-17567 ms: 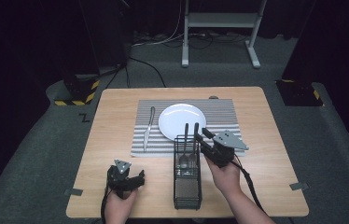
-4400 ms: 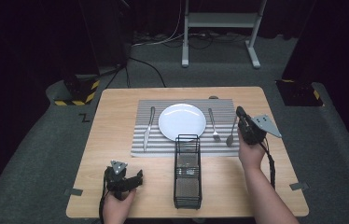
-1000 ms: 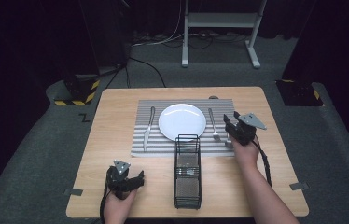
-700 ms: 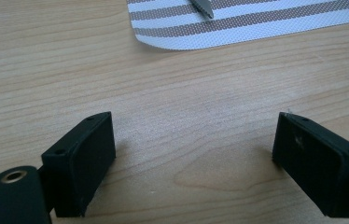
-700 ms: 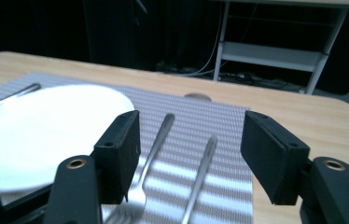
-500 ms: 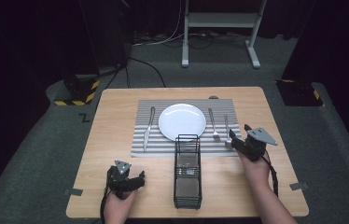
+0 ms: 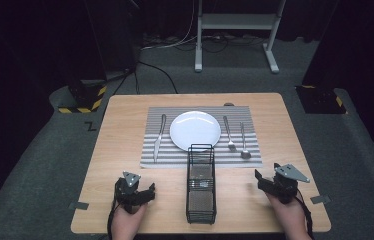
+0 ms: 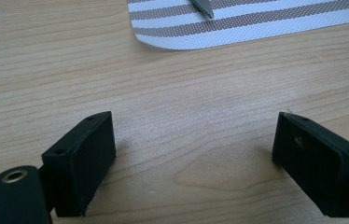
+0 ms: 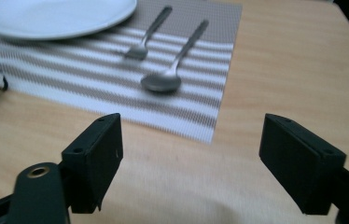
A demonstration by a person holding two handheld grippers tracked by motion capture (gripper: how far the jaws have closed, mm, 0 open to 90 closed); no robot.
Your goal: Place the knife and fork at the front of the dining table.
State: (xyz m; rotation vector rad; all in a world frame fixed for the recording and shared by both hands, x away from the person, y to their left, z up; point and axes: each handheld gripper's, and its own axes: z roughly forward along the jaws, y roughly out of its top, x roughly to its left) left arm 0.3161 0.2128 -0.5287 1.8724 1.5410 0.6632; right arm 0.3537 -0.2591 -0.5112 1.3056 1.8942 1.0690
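Right tongs [image 7: 264, 182] pulled back, empty; steel spoon [image 7: 244, 146] on striped mat [image 7: 200, 156].

Both grippers [image 7: 147, 190] [image 7: 261, 181] low, fingers apart

Grey carpet floor [image 7: 355, 165], dark surroundings

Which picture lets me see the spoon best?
The right gripper view shows the spoon best: it is close and large, lying on the striped placemat beside the fork. The high view shows the whole spoon too, but small, to the right of the fork and the plate.
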